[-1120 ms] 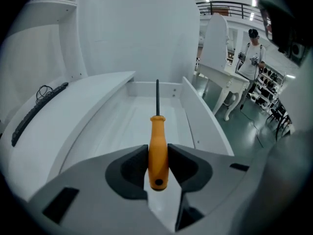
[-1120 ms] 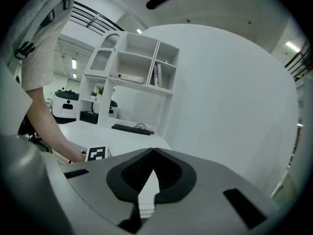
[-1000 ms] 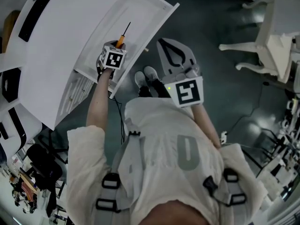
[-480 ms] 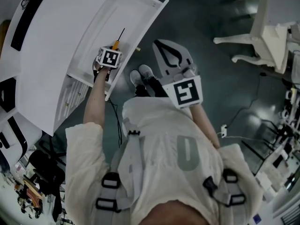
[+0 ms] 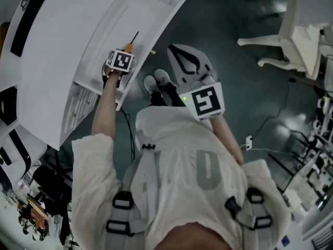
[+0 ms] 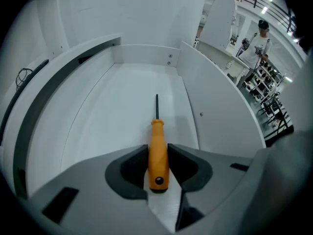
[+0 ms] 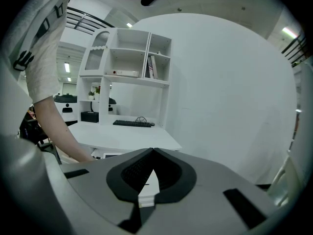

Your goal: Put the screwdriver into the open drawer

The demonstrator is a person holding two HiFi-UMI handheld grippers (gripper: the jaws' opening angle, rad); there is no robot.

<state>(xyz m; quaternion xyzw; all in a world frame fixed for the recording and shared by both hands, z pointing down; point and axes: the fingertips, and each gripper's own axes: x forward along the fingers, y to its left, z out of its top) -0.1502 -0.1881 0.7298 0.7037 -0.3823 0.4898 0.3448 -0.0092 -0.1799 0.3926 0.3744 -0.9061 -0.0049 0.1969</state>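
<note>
An orange-handled screwdriver (image 6: 158, 153) with a thin dark shaft is held in my left gripper (image 6: 159, 150), whose pads press both sides of the handle. It points steeply down into the open white drawer (image 6: 112, 106), the shaft running along the drawer floor toward its back wall. In the head view the left gripper (image 5: 125, 52) hovers over the drawer (image 5: 130, 14) near its front corner, with the screwdriver (image 5: 132, 41) sticking out ahead. My right gripper (image 5: 177, 50) hangs over the dark floor right of the drawer, its tips together and nothing held. In its own view the right gripper (image 7: 152, 150) is shut.
The white desk top (image 5: 57, 40) with a black keyboard (image 5: 35, 10) lies left of the drawer. The person's shoes (image 5: 159, 82) stand just right of the drawer front. A white chair (image 5: 296, 30) is at the upper right, cables (image 5: 260, 139) on the floor.
My left gripper has sunk with the screwdriver toward the drawer floor and tipped more steeply down. The right gripper has stayed put.
</note>
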